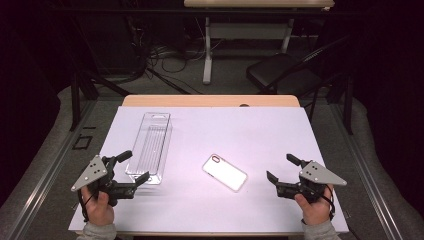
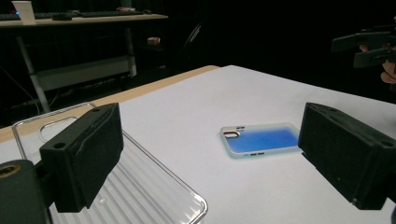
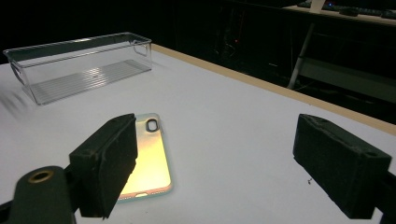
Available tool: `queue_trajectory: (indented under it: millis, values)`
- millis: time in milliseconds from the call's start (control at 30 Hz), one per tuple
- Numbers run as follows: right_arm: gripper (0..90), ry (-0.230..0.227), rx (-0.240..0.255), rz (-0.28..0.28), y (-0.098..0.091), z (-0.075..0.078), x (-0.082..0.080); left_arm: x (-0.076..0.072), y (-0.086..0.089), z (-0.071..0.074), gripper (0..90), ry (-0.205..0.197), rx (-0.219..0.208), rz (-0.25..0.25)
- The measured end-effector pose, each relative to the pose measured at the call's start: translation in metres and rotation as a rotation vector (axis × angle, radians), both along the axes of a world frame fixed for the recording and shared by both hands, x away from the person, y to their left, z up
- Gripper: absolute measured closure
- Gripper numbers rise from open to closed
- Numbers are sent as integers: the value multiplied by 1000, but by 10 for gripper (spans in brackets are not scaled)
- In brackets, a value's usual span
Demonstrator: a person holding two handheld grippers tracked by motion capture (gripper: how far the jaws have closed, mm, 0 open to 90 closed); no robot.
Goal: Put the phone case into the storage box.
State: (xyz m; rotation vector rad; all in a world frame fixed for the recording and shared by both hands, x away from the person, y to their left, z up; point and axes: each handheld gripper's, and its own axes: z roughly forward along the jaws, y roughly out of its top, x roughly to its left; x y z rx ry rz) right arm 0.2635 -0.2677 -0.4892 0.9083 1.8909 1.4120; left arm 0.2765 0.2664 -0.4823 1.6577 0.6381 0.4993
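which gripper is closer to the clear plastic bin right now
Left. The left gripper sits at the near end of the clear bin, one of its fingers at the rim. The right gripper is across the table, beyond the phone case.

My table [image 1: 300, 130] carries a white sheet that leaves a strip of wooden edge [image 1: 210, 101] bare along the far side. Beyond it, on the grey floor, I see the white legs of another desk [image 1: 207, 55] with a tangle of dark cables [image 1: 165, 55] beside them, and a black folding chair [image 1: 282, 72] further right. From my left tool, that other desk [image 2: 84, 18] carries a keyboard [image 2: 107, 13] and a small white card [image 2: 24, 11].
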Motion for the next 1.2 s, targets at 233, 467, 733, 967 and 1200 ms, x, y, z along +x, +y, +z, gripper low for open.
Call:
queue_trajectory:
  millis: [233, 467, 733, 967, 1200]
  values:
    - [126, -1, 2, -6, 0, 1, 0, 0, -1, 1, 69, -3, 4, 3]
    - [105, 20, -5, -2, 3, 1, 2, 0, -3, 3, 69, -8, 15, 7]
    - [105, 53, -2, 10, 6, 7, 7, 0, -4, 4, 69, 6, 17, 6]
    - [105, 95, -12, 8, 13, 10, 12, -1, -3, 3, 70, 18, 20, -1]
    - [105, 155, -32, 25, 20, 22, 24, -1, -1, 4, 70, 18, 20, 4]
